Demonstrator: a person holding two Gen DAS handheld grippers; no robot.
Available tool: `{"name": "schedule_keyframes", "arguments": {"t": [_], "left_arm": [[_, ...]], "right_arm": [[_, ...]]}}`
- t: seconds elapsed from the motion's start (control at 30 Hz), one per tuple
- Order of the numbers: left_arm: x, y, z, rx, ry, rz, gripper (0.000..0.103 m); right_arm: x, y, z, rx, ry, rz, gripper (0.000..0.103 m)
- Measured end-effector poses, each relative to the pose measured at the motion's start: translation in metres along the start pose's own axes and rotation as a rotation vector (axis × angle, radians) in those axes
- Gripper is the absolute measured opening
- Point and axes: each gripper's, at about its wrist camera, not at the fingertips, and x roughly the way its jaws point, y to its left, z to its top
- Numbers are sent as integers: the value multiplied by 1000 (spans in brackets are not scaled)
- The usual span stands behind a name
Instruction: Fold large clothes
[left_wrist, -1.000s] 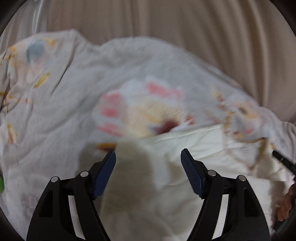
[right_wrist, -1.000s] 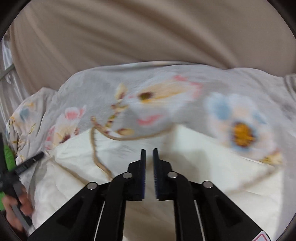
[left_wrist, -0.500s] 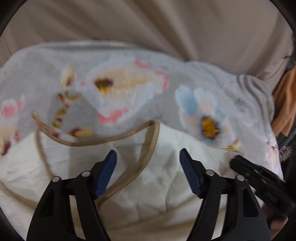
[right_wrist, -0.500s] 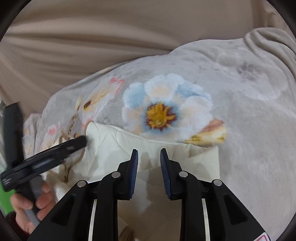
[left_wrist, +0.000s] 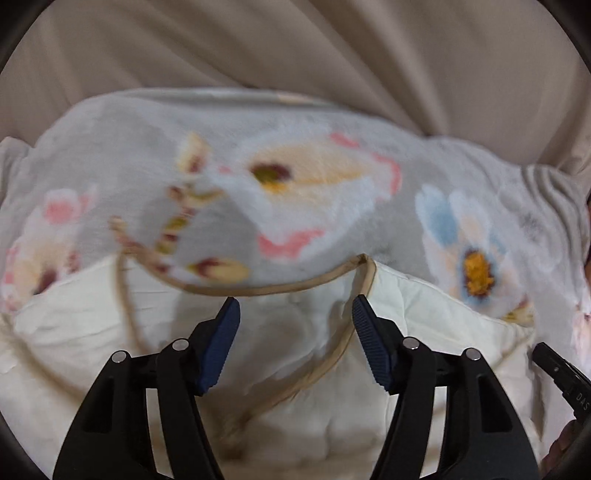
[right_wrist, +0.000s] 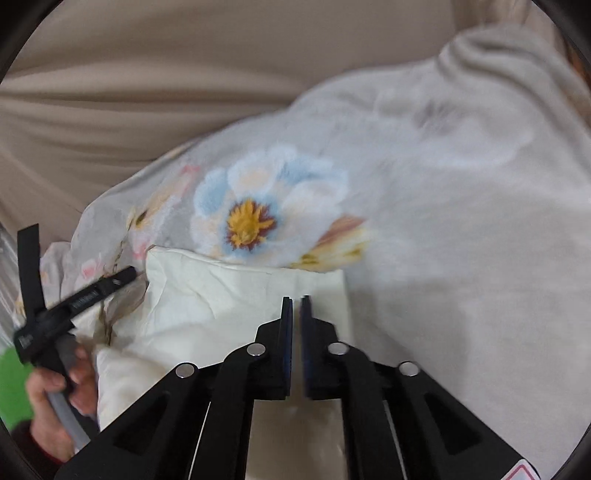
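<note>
A large grey floral blanket (left_wrist: 295, 177) lies spread out, with its cream underside (left_wrist: 303, 332) folded up toward me and a tan trim (left_wrist: 332, 358) along its edge. My left gripper (left_wrist: 295, 310) is open and empty, with the tan-trimmed corner between its jaws. In the right wrist view the floral side (right_wrist: 424, 184) and cream flap (right_wrist: 221, 295) show. My right gripper (right_wrist: 296, 302) is shut at the cream flap's right edge; whether fabric is pinched I cannot tell. The left gripper (right_wrist: 77, 291) shows at far left.
Beige sheet (left_wrist: 295, 48) covers the surface behind the blanket, also seen in the right wrist view (right_wrist: 147, 74). The right gripper's tip (left_wrist: 561, 373) shows at the left view's right edge. A green object (right_wrist: 14, 384) sits at the right view's left edge.
My right gripper has closed from slightly open to shut at the cream flap's edge. My left gripper stayed open and shifted a little left along the trimmed corner.
</note>
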Motion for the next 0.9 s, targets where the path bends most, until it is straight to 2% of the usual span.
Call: {"name": "schedule_keyframes", "arguments": {"t": [0.07, 0.13, 0.2, 0.27, 0.4, 0.5, 0.6, 0.7, 0.83, 0.9], "left_arm": [[-43, 18, -9, 16, -29, -50, 69], [-98, 41, -30, 42, -72, -78, 77], [-152, 69, -62, 60, -97, -92, 90], [-193, 95, -92, 59, -94, -88, 92], [-258, 158, -176, -13, -15, -83, 93], [-282, 192, -232, -75, 44, -80, 93], [-295, 216, -285, -146, 106, -72, 93], [-306, 232, -323, -192, 114, -89, 93], [-301, 247, -353, -306, 142, -153, 93], [-306, 247, -360, -313, 97, -154, 93]], "right_arm": [[-45, -5, -20, -47, -23, -15, 17], [-84, -15, -42, -77, -23, 0, 29], [-131, -28, -79, -92, -13, 2, 47], [-168, -42, -118, -94, 10, 7, 51], [-234, -70, -210, -5, 50, 26, 59], [-260, -81, -267, 66, 80, 60, 60], [-271, -75, -306, 98, 90, 98, 61], [-271, -59, -320, 109, 59, 136, 69], [-264, -39, -323, 112, 66, 229, 69], [-258, -27, -324, 112, 59, 237, 70]]}}
